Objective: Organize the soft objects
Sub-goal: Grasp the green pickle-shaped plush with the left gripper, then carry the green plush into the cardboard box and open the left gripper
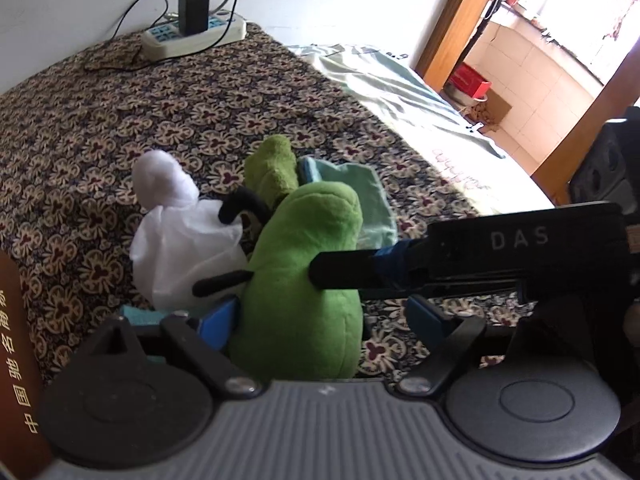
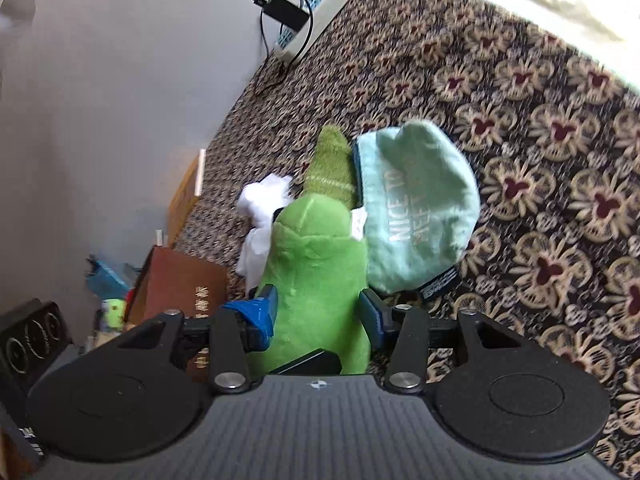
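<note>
A: Clutter first: what lies around the green plush toy (image 2: 316, 276)?

B: One white plastic bag (image 1: 180, 248) touches it on one side, one pale teal pouch (image 2: 420, 208) with printed lettering on the other, and a darker green plush piece (image 2: 330, 164) pokes up behind it. All sit on the patterned bedspread (image 1: 100, 128). At the far edge, by the wall, lies one power strip (image 1: 192, 36) with one black charger (image 1: 194, 12) plugged in.

A: And the grippers?

B: The right gripper (image 2: 320, 312) has its blue pads on either flank of the toy's body; I cannot tell if they press it. The left gripper (image 1: 320, 312) is spread wide, the toy against its left pad, the other pad apart. The right gripper's finger crosses in front of the toy in the left view.

A: Anything else?

B: One brown box (image 2: 180, 280) beside the bed.
</note>
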